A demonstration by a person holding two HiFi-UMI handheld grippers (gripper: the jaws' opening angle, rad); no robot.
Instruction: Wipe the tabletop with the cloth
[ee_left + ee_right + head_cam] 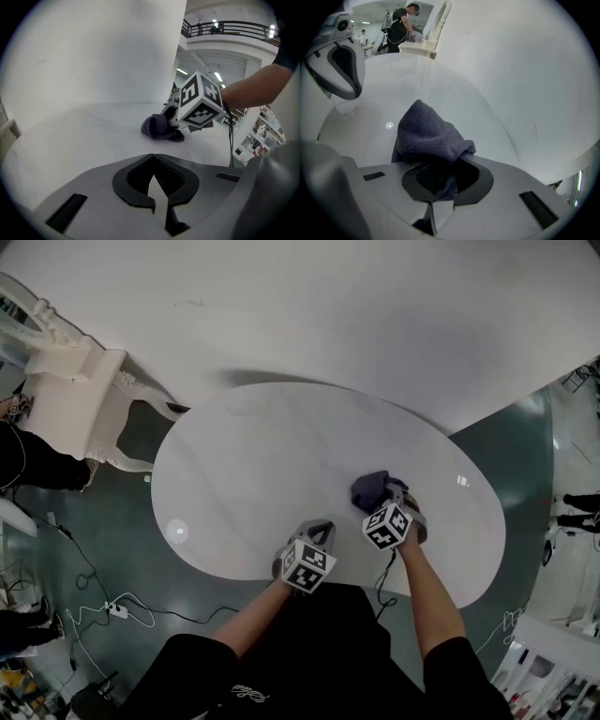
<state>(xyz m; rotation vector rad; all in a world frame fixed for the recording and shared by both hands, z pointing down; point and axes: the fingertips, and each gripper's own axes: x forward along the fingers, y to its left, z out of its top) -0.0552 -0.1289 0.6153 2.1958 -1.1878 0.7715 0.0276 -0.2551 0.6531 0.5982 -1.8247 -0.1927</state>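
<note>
Fingers [483,182] of the right gripper [384,499] were clamped on the dark cloth [429,133], which lay bunched near the desk's [244,474] front edge. The left gripper [317,531] had its fingers together and empty. Wiping looked underway, and the next move called for pressing the cloth down and sweeping it outward.

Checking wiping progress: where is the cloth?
Head view: the cloth sits right of centre on the tabletop, clamped by the tongs of the right gripper.

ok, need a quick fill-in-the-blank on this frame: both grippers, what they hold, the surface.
1. The right gripper is shut on a dark ___.
2. The left gripper is shut and holds ___.
3. The white oval surface below both grippers is the ___.
Missing words: cloth; nothing; tabletop.
</note>
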